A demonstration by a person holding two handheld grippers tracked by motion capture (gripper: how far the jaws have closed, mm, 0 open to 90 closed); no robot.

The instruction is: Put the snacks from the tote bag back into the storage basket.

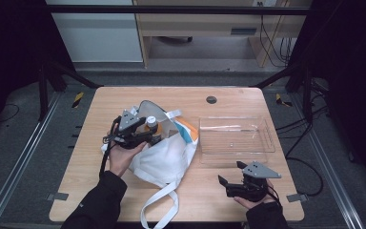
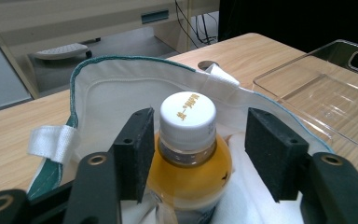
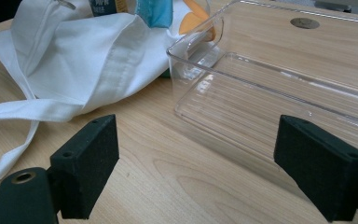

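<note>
Straddling the bottle [image 2: 189, 154] standing in the bag [image 2: 121, 93] mouth, left gripper [image 2: 200, 154] jaws not yet pinching, one pad touching, other clear; needing full squeeze, then lifting toward tray [image 1: 236, 138]; right gripper [image 3: 214, 163] idling wide beside tray.

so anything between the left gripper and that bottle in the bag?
Nothing visible. The bottle stands in the open mouth of the white bag, and the left gripper already straddles its neck: one pad is at the bottle, while the other pad stands clear, with only air in that gap.
</note>
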